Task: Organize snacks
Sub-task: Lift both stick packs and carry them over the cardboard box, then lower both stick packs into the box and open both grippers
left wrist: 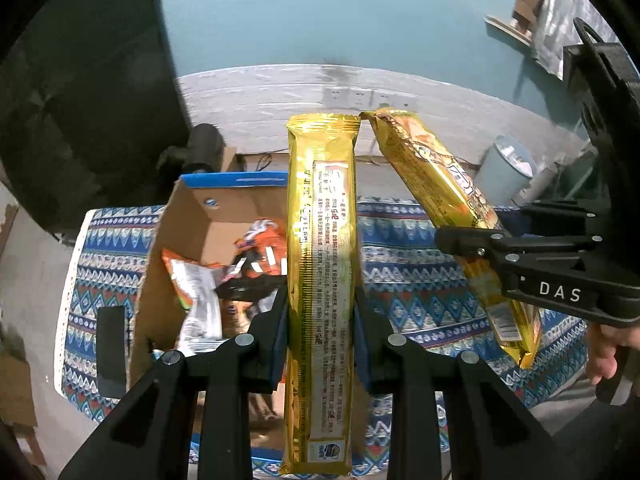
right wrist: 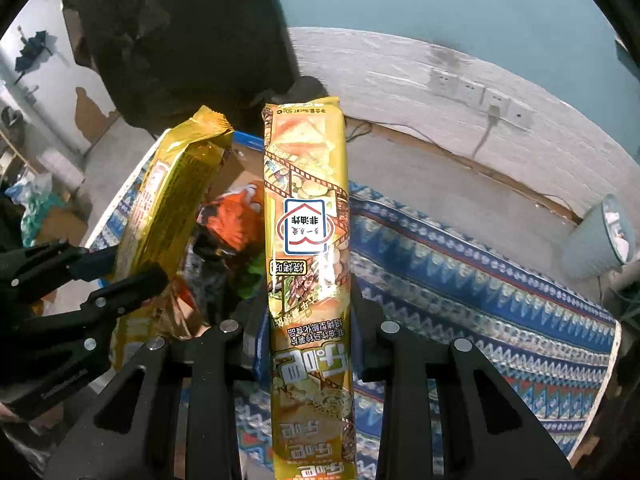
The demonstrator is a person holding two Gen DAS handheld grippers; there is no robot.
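- Presently the left gripper (left wrist: pixel 320 312) is clamped across a long gold snack pack (left wrist: pixel 320 280), whose long axis runs forward along the fingers.
- The right gripper (right wrist: pixel 310 312) likewise pinches a second gold pack (right wrist: pixel 308 248), also lengthwise.
- Below and just left of both lies the open cardboard box (left wrist: pixel 224 216) on the patterned cloth (left wrist: pixel 416 280); the left gripper appears nearer it.

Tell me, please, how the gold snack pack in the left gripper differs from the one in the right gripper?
The left gripper clamps its pack with the printed back and seam toward its camera; the right gripper clamps its pack with the pictured front and blue-and-red logo toward its camera. From the left camera, the left pack stands straight, while the right pack tilts. Both are long gold wrappers, clamped mid-length above the patterned cloth.
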